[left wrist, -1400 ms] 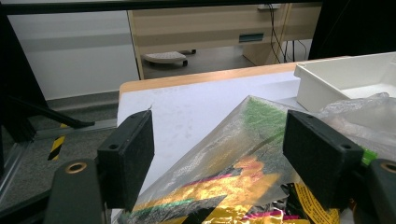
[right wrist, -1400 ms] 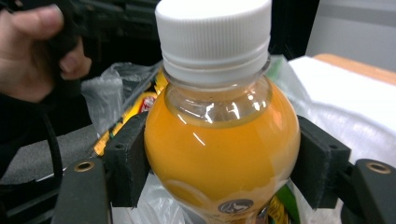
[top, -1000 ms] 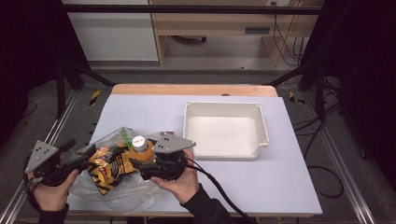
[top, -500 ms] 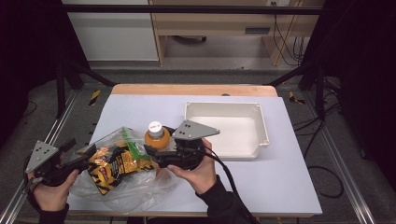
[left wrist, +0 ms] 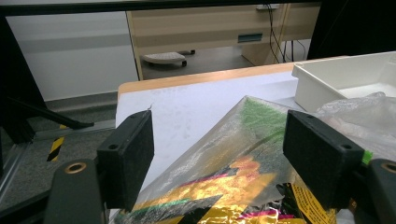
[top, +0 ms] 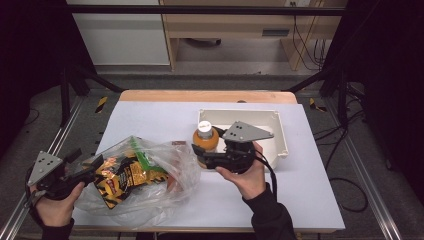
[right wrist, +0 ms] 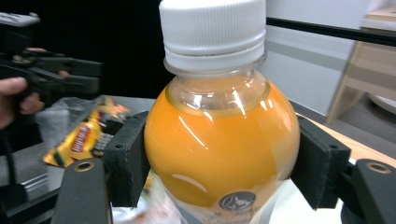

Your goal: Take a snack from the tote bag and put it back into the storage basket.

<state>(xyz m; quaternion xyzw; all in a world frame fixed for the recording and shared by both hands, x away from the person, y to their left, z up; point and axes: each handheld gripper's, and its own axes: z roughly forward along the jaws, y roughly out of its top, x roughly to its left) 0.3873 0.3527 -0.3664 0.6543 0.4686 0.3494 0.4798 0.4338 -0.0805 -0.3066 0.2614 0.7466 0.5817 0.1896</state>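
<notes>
An orange juice bottle (top: 206,141) with a white cap is held upright just above the table, at the near left corner of the white tray (top: 281,136). My right gripper (top: 204,156) is shut on its belly; in the right gripper view both pads press the bottle (right wrist: 219,140) from the sides. A clear plastic bag (top: 145,175) with yellow-black snack packs (top: 117,181) lies at the front left. My left gripper (top: 86,165) is at the bag's left end. Its jaws stand wide open in the left gripper view, with the bag (left wrist: 233,177) rising between them, untouched by the pads.
The tray (left wrist: 327,79) looks empty inside. White table surface (top: 165,120) stretches behind the bag up to a wooden back edge (top: 205,95). Metal frame rails (top: 65,140) run along both sides of the table.
My right gripper has carried the bottle up out of the bag and to the right, as far as the tray's near left corner. The left hand and the bag have stayed put.
</notes>
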